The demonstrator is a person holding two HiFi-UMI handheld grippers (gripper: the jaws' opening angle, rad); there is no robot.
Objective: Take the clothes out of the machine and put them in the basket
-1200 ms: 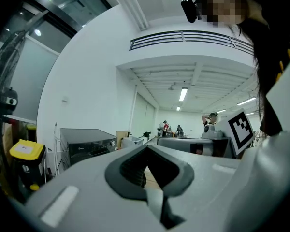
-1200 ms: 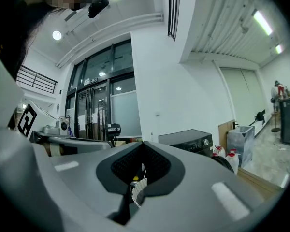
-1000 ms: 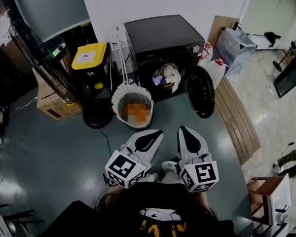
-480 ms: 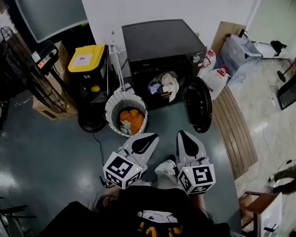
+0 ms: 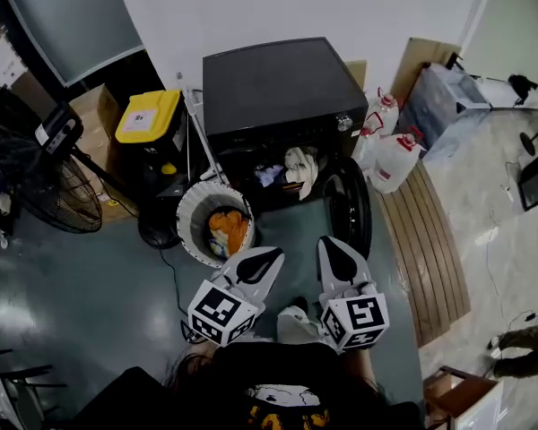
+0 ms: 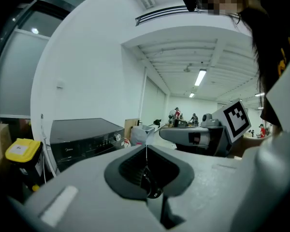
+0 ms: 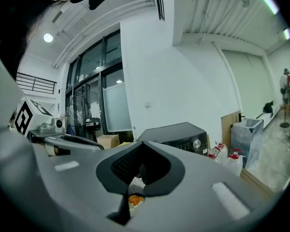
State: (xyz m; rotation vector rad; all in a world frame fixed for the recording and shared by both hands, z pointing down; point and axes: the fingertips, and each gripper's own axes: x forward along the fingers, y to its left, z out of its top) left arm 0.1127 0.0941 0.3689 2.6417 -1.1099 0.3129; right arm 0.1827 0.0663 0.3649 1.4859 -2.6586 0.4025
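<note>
The black washing machine [image 5: 269,88] stands against the white wall with its round door [image 5: 351,206] swung open to the right. White and dark clothes [image 5: 291,170] bulge from its opening. A white basket [image 5: 213,227] sits on the floor left of the opening, with orange clothing [image 5: 226,231] inside. My left gripper [image 5: 273,255] and right gripper [image 5: 327,242] are held side by side near my body, short of the basket and the machine. Both are shut and hold nothing. The machine [image 6: 87,134] shows beyond the left jaws, and past the right jaws the machine [image 7: 179,134] appears too.
A black bin with a yellow lid [image 5: 148,119] stands left of the machine, beside a cardboard box [image 5: 94,115] and a floor fan [image 5: 36,177]. White jugs [image 5: 390,159] and a clear storage tub [image 5: 448,97] sit to the right. A wooden strip [image 5: 430,240] runs along the floor.
The head view has moved forward and left, so the machine and basket sit closer and more central. Both grippers stay shut in the same place before my body.
</note>
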